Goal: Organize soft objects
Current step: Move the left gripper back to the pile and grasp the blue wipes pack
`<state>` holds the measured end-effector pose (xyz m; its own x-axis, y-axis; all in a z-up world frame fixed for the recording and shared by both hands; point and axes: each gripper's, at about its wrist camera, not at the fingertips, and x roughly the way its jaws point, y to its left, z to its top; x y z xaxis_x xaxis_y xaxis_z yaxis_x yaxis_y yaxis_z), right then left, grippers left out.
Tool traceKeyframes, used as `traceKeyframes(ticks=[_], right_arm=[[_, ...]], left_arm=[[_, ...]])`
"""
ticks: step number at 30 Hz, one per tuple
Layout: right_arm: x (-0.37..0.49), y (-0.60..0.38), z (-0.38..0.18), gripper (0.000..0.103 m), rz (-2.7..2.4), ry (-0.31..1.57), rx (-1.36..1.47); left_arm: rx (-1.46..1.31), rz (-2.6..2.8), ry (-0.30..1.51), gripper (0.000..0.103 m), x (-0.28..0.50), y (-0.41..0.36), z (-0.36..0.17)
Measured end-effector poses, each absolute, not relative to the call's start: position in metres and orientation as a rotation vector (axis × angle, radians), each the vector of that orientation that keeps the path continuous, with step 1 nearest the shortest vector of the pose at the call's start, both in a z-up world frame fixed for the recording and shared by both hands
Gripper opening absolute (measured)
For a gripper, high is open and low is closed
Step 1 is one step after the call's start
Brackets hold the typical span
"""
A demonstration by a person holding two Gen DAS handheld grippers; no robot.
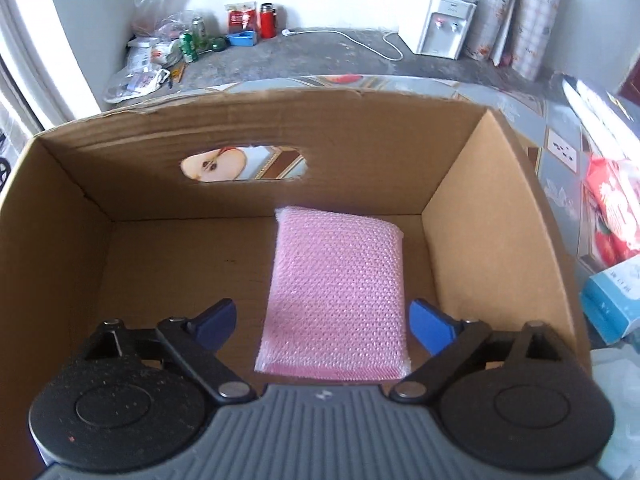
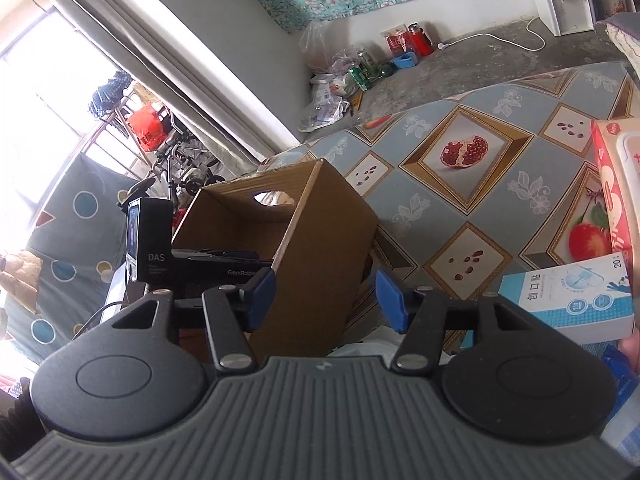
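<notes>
Inside the cardboard box (image 1: 256, 152), the pink sponge (image 1: 336, 296) lies released between the left claw's (image 1: 322, 326) spread fingers; next, the empty, parted right claw (image 2: 325, 296) must fetch another soft item.

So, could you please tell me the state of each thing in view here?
Box: open-topped, upright on the table.
Sponge: lying flat on the box floor, ungripped.
Left claw: open, straddling the sponge.
Right claw: open, holding nothing.
</notes>
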<state>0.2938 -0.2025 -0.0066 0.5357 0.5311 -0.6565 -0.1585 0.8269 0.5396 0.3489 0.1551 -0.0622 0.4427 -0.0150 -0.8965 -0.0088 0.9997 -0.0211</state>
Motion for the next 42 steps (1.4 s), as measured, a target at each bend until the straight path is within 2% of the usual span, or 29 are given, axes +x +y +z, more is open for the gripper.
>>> traceKeyframes(ticks=[2, 3, 4, 5, 14, 17, 19, 22, 33, 38, 42], right_arm=[[0.291, -0.202, -0.007, 0.056, 0.433, 0.918, 0.454], [0.29, -0.203, -0.007, 0.056, 0.435, 0.916, 0.456], [0.288, -0.203, -0.008, 0.056, 0.436, 0.915, 0.459], [0.287, -0.204, -0.008, 0.056, 0.436, 0.914, 0.463], [0.27, -0.22, -0.01, 0.056, 0.405, 0.906, 0.482], [0.263, -0.23, -0.006, 0.056, 0.376, 0.888, 0.487], [0.255, -0.241, -0.002, 0.056, 0.354, 0.861, 0.488], [0.24, -0.257, 0.008, 0.058, 0.318, 0.816, 0.49], [0.156, -0.322, 0.032, 0.06, 0.189, 0.689, 0.545], [0.119, -0.349, 0.026, 0.061, 0.138, 0.681, 0.603], [0.1, -0.366, 0.003, 0.061, 0.112, 0.716, 0.7]], left_arm=[[-0.039, 0.022, 1.105, 0.091, 0.351, 0.156, -0.064], [-0.053, 0.039, 1.111, 0.085, 0.354, 0.156, -0.069], [-0.074, 0.054, 1.125, 0.075, 0.356, 0.156, -0.07], [-0.104, 0.06, 1.139, 0.073, 0.358, 0.158, -0.073], [-0.242, 0.052, 1.124, 0.065, 0.369, 0.154, -0.082], [-0.224, 0.065, 1.1, 0.07, 0.366, 0.152, -0.079], [-0.222, 0.086, 1.084, 0.082, 0.36, 0.154, -0.073], [-0.23, 0.086, 1.036, 0.091, 0.345, 0.157, -0.057], [-0.224, 0.044, 0.756, 0.097, 0.244, 0.144, 0.037], [-0.162, -0.068, 0.67, 0.098, 0.193, 0.102, 0.073], [-0.125, -0.208, 0.663, 0.098, 0.171, 0.05, 0.076]])
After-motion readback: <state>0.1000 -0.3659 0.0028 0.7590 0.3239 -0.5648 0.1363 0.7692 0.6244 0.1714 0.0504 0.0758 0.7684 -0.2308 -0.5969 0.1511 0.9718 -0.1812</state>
